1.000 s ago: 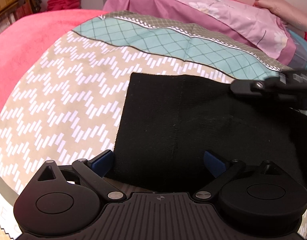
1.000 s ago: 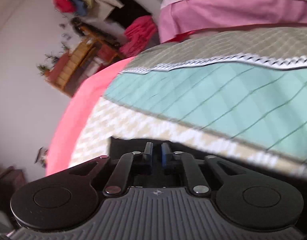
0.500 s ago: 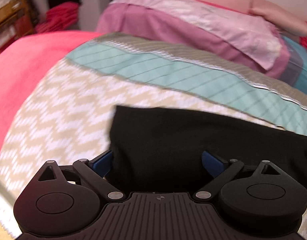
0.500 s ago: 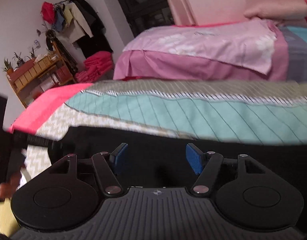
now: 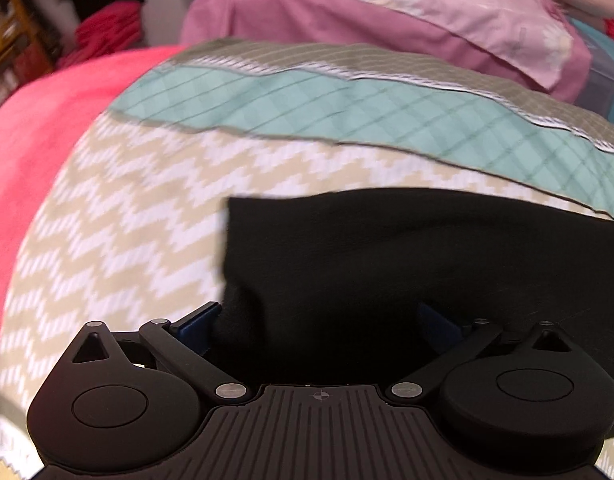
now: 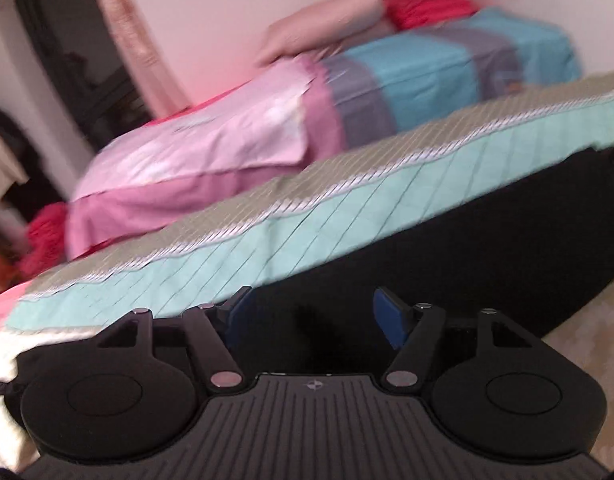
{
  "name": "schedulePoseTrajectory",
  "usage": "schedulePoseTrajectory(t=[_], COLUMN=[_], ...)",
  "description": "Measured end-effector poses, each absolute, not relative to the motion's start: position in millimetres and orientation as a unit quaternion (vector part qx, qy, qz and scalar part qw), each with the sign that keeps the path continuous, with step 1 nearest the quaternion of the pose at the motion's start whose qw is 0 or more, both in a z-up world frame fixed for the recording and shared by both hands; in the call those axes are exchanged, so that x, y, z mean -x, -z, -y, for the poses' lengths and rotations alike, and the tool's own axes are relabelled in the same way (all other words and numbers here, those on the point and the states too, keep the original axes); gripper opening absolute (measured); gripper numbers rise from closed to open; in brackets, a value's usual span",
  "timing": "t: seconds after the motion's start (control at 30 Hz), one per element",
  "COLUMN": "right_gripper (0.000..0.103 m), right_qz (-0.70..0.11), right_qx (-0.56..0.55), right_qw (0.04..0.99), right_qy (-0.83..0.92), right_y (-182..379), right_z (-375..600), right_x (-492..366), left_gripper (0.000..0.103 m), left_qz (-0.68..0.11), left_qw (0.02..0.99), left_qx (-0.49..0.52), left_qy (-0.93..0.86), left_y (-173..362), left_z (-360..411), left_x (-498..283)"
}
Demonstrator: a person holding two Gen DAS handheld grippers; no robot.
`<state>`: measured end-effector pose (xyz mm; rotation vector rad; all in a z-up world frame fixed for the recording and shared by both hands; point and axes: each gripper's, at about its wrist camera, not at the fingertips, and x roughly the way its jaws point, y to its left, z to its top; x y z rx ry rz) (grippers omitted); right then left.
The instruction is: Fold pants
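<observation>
Black pants (image 5: 407, 264) lie on the bed, on a bedspread (image 5: 119, 220) with a beige-and-white zigzag field bordered by a teal diamond-check band (image 5: 347, 108) and an olive grid strip. In the left wrist view the cloth shows a straight left edge and a squared upper-left corner over the zigzag area; its far edge runs just short of the teal band and the fabric extends out of frame to the right. Left gripper (image 5: 319, 320): blue fingers (image 5: 195, 322) spread wide apart, the near edge of the pants lying in the gap between them; left finger just beside the cloth's left edge, right finger dark against the fabric. No clamping visible. Right gripper (image 6: 315, 312): view is tilted and motion-blurred; blue fingers (image 6: 391, 316) apart, black pants (image 6: 447, 248) filling the space between and ahead of them, cloth running up to the right alongside the teal band. Whether either finger touches the fabric cannot be told. Background: a pink and mauve quilt (image 6: 195, 160) folded at the head of the bed, a blue and grey-purple cover (image 6: 427, 76) beside it, a coral-pink blanket (image 5: 47, 128) to the left of the bedspread.
</observation>
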<state>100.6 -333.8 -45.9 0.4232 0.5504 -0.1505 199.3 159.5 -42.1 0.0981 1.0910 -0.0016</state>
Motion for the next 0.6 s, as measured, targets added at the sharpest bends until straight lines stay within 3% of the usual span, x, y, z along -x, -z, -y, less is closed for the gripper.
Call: schedulePoseTrajectory(t=[0.03, 0.1, 0.17, 0.27, 0.4, 0.6], right_gripper=[0.069, 0.057, 0.055, 0.07, 0.07, 0.071], right_qz=[-0.274, -0.258, -0.238, -0.205, -0.212, -0.274], right_qx=[-0.194, -0.212, -0.262, -0.269, -0.242, -0.215], right_qw=[0.938, 0.937, 0.925, 0.914, 0.936, 0.937], right_qy=[0.087, 0.105, 0.134, 0.223, 0.146, -0.013], right_y=[49, 55, 50, 37, 25, 46], right_z=[338, 357, 382, 404, 386, 343], right_x=[-102, -101, -100, -95, -95, -103], left_gripper=[0.103, 0.103, 0.103, 0.103, 0.103, 0.103], left_qz=[-0.525, -0.528, -0.525, -0.509, -0.489, -0.49], left_qw=[0.851, 0.849, 0.85, 0.856, 0.866, 0.869], left_qx=[-0.032, 0.006, 0.043, 0.087, 0.099, 0.07], left_qy=[-0.003, -0.001, -0.002, -0.026, -0.045, 0.028], left_y=[39, 29, 17, -2, -19, -12], left_z=[-170, -191, -212, -238, -240, -163], left_x=[-197, -190, -184, -176, -175, -187])
